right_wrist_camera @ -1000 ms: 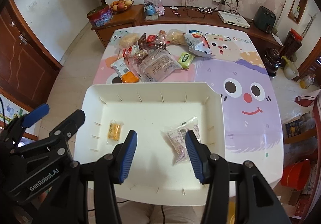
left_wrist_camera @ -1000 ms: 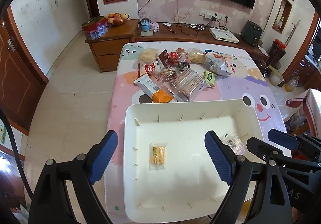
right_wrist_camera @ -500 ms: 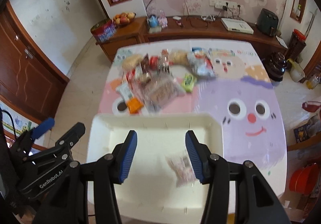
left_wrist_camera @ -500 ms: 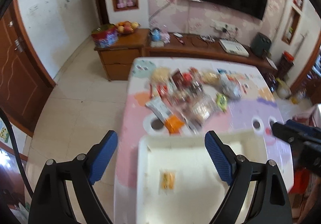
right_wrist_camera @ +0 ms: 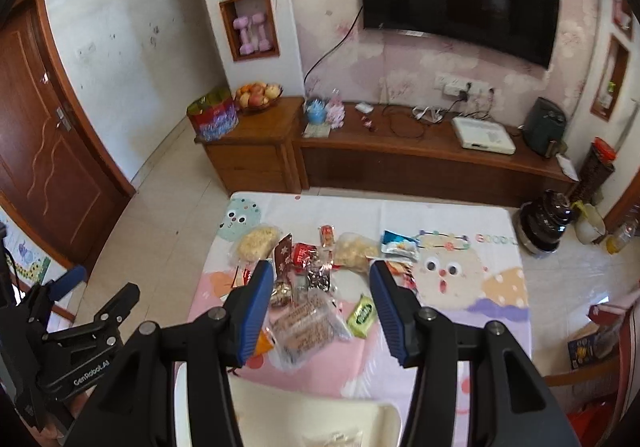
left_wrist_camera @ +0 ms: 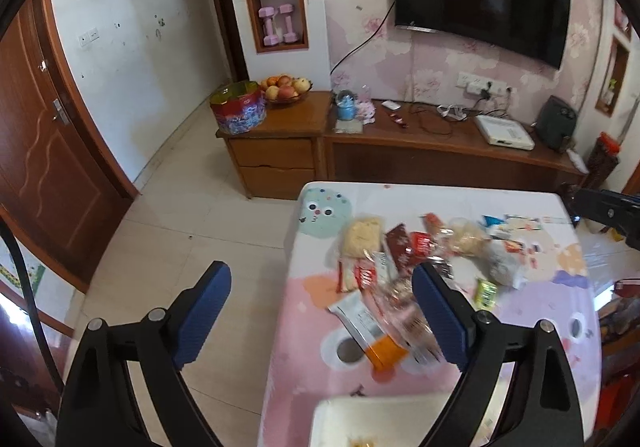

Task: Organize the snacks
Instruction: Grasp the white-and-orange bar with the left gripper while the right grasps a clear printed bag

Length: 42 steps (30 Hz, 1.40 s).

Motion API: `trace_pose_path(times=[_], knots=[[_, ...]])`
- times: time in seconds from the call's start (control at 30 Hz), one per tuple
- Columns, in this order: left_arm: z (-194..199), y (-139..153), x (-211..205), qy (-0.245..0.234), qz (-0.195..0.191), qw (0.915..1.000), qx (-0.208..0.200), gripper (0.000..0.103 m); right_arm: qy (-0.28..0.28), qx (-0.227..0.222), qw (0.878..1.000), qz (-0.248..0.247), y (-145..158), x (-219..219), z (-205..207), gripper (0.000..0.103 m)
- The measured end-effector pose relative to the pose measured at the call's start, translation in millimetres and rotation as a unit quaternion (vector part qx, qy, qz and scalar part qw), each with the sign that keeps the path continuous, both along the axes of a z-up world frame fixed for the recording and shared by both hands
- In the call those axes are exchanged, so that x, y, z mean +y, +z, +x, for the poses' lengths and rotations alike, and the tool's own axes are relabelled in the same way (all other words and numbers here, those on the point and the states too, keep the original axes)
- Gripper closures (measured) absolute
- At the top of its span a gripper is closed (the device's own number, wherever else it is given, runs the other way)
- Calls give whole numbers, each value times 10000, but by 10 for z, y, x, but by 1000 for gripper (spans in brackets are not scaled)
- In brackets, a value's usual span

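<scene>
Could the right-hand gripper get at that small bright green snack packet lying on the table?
Probably yes. The right gripper is open and empty, and the small green packet lies flat in view between its fingers, uncovered at the pile's edge, beside the clear wrapped biscuit pack.

We see a pink and lilac cartoon-face tablecloth [right_wrist_camera: 460, 287], a white tray [right_wrist_camera: 304, 419], a lime-green packet [right_wrist_camera: 361, 316], an orange-tipped white wrapper [left_wrist_camera: 370, 331], blue gripper pads [right_wrist_camera: 256, 311] and a red-blue patterned tin [left_wrist_camera: 239, 112].
</scene>
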<state>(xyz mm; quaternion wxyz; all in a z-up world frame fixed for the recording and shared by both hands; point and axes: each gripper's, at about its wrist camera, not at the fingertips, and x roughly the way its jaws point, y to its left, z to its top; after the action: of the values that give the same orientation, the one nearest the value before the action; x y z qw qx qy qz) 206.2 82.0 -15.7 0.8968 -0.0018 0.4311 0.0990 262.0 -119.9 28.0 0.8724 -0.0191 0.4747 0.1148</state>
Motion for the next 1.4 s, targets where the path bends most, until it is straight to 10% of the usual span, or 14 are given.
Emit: trace_pose_path(times=[0.27,0.5,1.0,1.4], knots=[[588,-1286,146,329,-456,9869,1510,11,238,1563,9874,45,-1394,134,614,52],[591,-1908,286,683,-884,9722,2058,12,147,2636,9642,225,-2313,247,584,52],[723,-2327,215,666,-1152,9540,2688,12,-861,2688,9591,211,-2298,176,607,32],[849,-2438,265,729,-1388,9436,2916,14,-1988,3138,9265,605,-2447,81,448,30]])
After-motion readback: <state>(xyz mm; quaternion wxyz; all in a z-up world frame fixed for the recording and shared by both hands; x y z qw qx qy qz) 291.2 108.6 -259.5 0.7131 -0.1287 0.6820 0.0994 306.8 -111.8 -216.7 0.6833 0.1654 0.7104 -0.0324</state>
